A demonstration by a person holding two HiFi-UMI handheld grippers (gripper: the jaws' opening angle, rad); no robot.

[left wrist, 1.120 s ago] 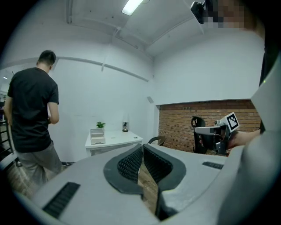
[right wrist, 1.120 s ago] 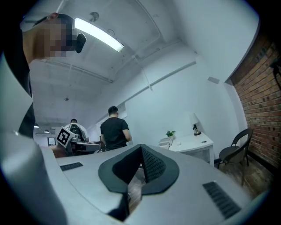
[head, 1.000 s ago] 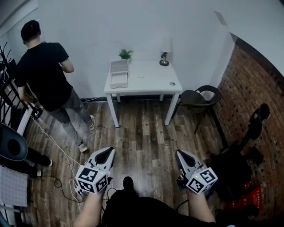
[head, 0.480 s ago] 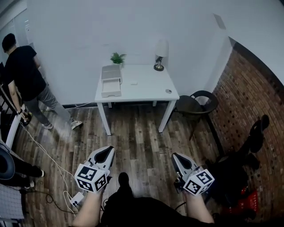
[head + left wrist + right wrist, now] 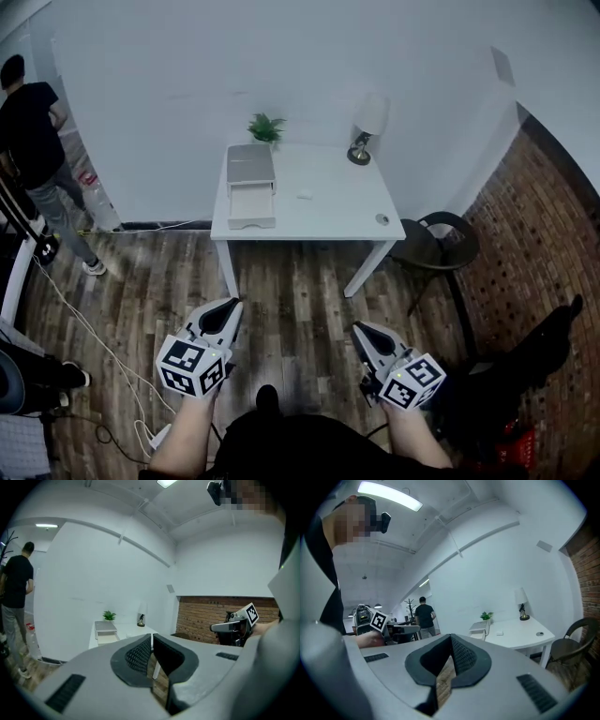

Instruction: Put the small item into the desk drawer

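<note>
the left hand-held gripper point(image 5: 229, 306) has its jaws pressed together with nothing between them. the right hand-held gripper point(image 5: 357, 329) is likewise closed and empty. both hang low over the wooden floor point(image 5: 300, 291), well apart from the white worktop point(image 5: 347, 202). the small white item point(image 5: 305, 195) lies on the worktop, near the right side of the open drawer point(image 5: 252, 206). a plant point(image 5: 266, 126) and a lamp point(image 5: 360, 153) stand at the worktop's back edge.

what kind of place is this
Probably a small office or studio room: a white desk with a lamp and potted plant, a wood-plank floor, and a brick wall on the right.
</note>
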